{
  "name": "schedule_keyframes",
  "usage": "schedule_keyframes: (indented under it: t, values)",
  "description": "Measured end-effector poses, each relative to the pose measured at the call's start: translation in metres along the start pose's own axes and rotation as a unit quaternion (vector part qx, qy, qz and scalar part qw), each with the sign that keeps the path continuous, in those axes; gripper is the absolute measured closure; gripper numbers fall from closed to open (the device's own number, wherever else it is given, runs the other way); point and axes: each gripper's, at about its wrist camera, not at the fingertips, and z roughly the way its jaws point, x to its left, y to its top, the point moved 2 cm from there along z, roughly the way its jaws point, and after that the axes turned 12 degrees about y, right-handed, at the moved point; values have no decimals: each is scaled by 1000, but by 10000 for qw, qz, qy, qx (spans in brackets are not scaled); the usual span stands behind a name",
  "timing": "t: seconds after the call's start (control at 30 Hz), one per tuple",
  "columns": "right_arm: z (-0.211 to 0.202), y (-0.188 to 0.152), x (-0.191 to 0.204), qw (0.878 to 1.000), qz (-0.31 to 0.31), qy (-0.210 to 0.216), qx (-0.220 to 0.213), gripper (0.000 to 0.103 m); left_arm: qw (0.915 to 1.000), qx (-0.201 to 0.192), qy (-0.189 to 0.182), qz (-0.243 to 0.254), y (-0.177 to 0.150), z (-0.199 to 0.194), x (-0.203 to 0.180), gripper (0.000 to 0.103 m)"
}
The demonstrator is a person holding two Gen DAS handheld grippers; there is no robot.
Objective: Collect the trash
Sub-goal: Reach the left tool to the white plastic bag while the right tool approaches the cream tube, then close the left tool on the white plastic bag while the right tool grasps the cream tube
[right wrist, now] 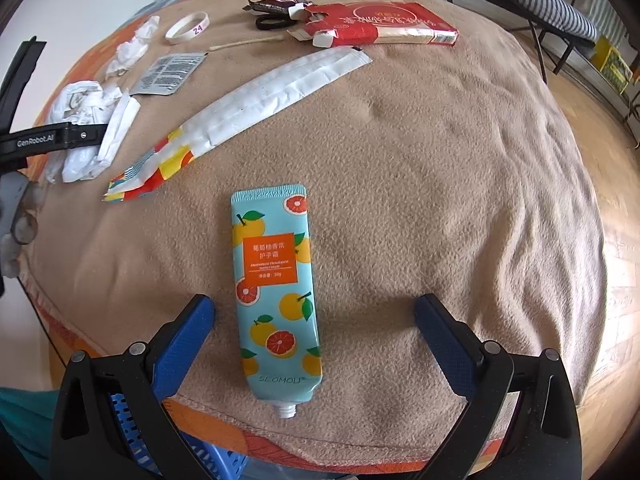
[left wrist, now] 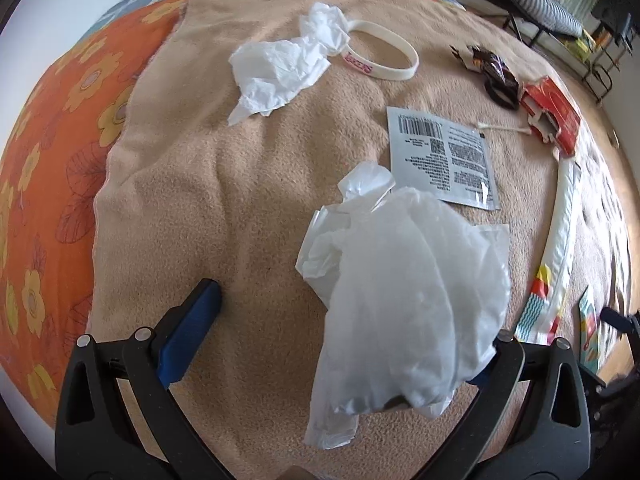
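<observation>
The left gripper (left wrist: 340, 344) is spread wide. A crumpled clear plastic bag (left wrist: 404, 292) is draped over its right finger, but nothing is squeezing it. So the bag could slip off and drop back on the tan blanket (left wrist: 240, 200) if the gripper tips or jerks.

The right gripper (right wrist: 316, 320) is spread wide too, and it holds nothing. The hand cream tube (right wrist: 276, 284) lies between its fingers, closer to the left one, with its open neck near the blanket's front edge. I think the tube is the next thing to grab. It looks smooth and flat, so it could squirt out sideways when pinched. It could also get pushed off the edge, because it lies so close to it. Closing on the soft blanket could catch a fold of cloth along with the tube.

More trash waits farther back: a crumpled tissue (left wrist: 280, 72), a silver sachet (left wrist: 444, 152), a long snack wrapper (right wrist: 248, 104) and a torn red box (right wrist: 380, 24). A blue basket (right wrist: 132, 432) peeks out below the right gripper. I cannot tell if it is the bin.
</observation>
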Motion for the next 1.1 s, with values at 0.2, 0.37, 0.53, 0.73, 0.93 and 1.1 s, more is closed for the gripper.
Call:
schedule_keyframes:
  t: [0.2, 0.37, 0.53, 0.73, 0.93, 1.1]
  values:
    - [10, 7, 0, 9998, 52, -12, 207, 0, 9977, -679, 78, -33, 5, -28, -2, 24]
    - [6, 19, 0, 9997, 1, 257, 28, 4, 9969, -775, -88, -84, 9, -37, -4, 39]
    - [9, 23, 15, 9994, -326, 143, -2, 18, 9968, -726, -270, -198, 0, -46, 1, 53]
    - [11, 27, 20, 9992, -382, 32, -70, 36, 9963, -821, -203, -130, -10, -54, -1, 59]
    - [3, 34, 18, 9994, -293, 132, -138, 69, 9951, -946, -269, -144, -14, -63, -2, 61]
    - [-1, 24, 21, 9992, -294, 160, -196, 69, 9937, -1091, -257, -88, -18, -77, -4, 61]
